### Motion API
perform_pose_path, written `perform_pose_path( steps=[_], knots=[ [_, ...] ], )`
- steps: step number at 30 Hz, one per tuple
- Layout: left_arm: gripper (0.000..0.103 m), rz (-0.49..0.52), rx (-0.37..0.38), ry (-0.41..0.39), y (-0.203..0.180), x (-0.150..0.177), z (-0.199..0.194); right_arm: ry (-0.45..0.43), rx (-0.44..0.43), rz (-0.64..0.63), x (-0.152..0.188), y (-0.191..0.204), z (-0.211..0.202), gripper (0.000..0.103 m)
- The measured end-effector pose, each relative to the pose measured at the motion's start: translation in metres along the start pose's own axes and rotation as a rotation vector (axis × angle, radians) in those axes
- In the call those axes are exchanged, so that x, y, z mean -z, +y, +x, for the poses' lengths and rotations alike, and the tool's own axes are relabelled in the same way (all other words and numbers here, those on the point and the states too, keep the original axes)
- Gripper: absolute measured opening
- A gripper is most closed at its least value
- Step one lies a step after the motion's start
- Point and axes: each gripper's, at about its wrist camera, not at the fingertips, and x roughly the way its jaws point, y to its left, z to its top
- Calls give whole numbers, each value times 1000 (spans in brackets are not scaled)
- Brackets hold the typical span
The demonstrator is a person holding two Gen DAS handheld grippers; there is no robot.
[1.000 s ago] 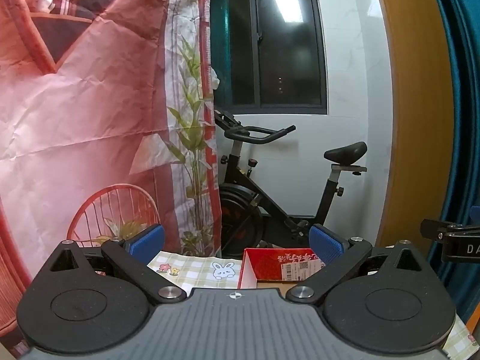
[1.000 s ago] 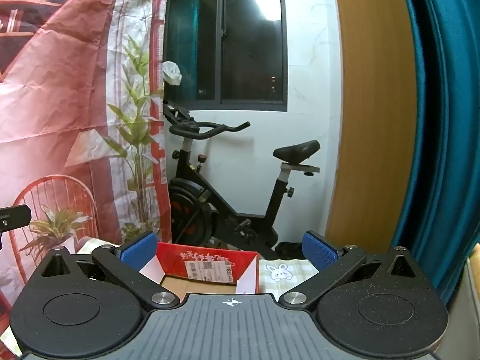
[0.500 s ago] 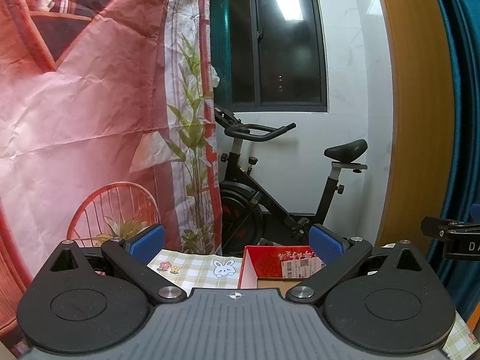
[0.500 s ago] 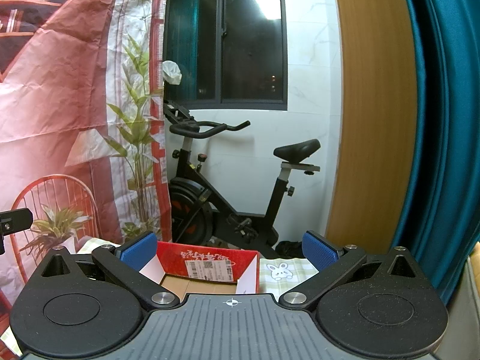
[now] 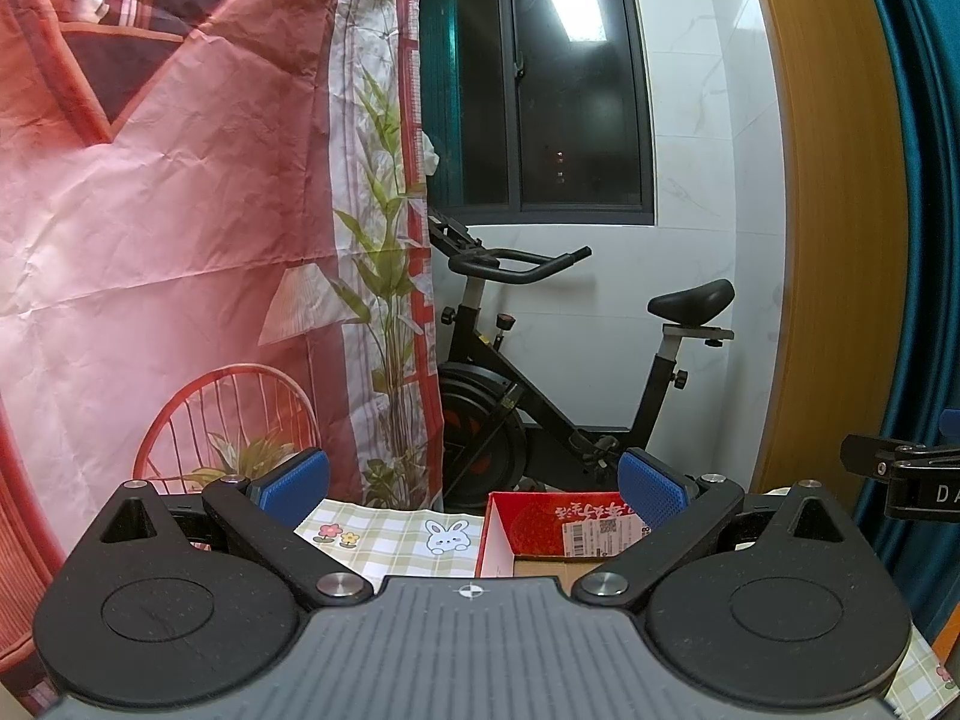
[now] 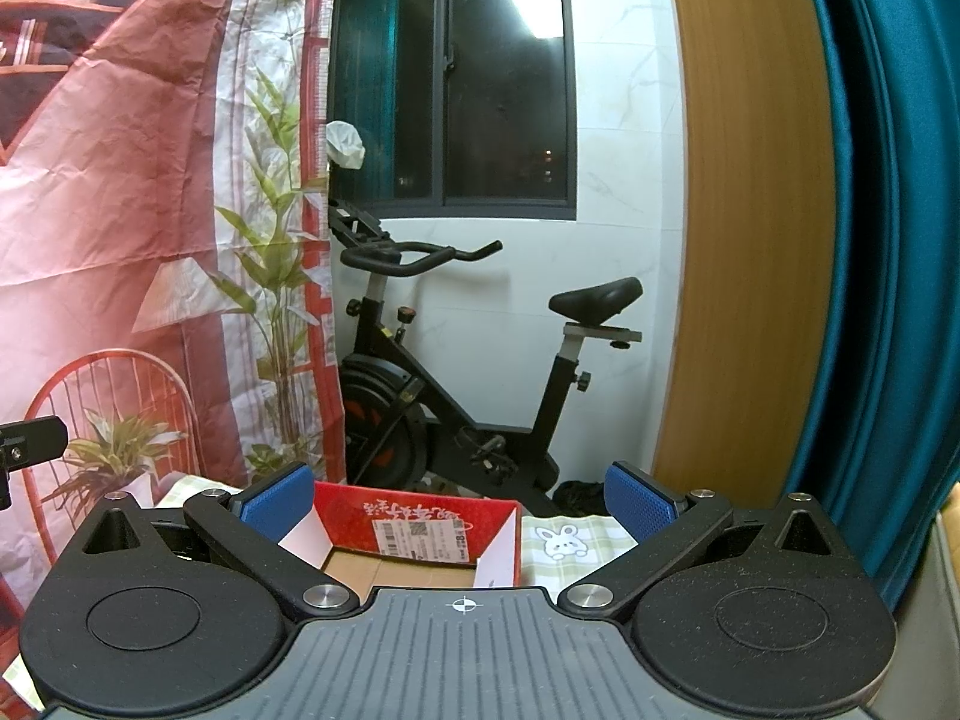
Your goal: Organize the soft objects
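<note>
Both tongs released, poised over the red cardboard box [image 6: 414,531]
Left tongs [image 5: 471,489] and right tongs [image 6: 459,495] should tilt down to find soft objects, unseen here.

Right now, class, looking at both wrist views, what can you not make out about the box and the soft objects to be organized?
- Soft objects: none visible in either view.
- Red box floor: in the right wrist view, only a strip of brown bottom shows; the right claw body covers the rest.
- Red box in the left wrist view: the left claw body and right pad hide most.
- Box label: too small to read.
- Checked tablecloth: near part hidden.
</note>
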Motion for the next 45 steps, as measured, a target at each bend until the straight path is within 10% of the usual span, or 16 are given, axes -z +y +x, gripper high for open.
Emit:
perform_pose_path(
  steps=[45],
  knots=[
    [103,-6,14,4,0,2,2,-13,-12,13,2,1,0,103]
  ],
)
